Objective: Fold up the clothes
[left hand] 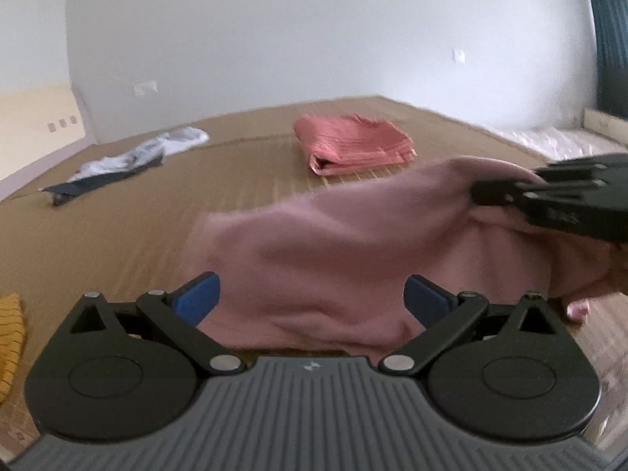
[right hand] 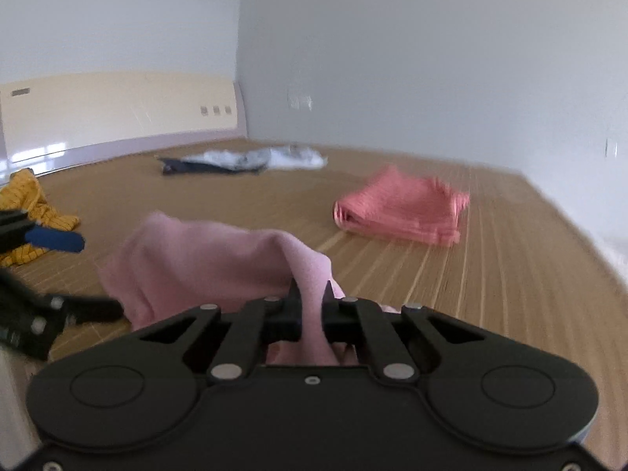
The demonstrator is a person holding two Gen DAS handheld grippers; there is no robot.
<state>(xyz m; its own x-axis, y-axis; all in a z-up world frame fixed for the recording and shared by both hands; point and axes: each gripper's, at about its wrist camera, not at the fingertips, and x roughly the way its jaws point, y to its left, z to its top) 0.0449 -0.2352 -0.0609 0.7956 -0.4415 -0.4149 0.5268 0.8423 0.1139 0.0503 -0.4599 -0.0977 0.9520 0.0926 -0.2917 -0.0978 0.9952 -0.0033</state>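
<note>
A pink garment (left hand: 333,259) hangs lifted over the woven mat. My right gripper (right hand: 312,294) is shut on a pinched fold of the pink garment (right hand: 204,259), which drapes away to the left. In the left wrist view the right gripper (left hand: 549,200) enters from the right edge, gripping the cloth's upper corner. My left gripper (left hand: 310,298) stands wide open, its blue pads (left hand: 196,298) on either side of the garment's lower edge, nothing clamped. The left gripper's blue pad (right hand: 59,239) shows at the left of the right wrist view.
A folded salmon-red cloth (left hand: 353,145) lies on the brown mat (left hand: 117,235) farther back. A crumpled white and navy garment (left hand: 125,165) lies at the far left. A yellow striped garment (right hand: 31,212) sits near the headboard (right hand: 117,114). White walls bound the bed.
</note>
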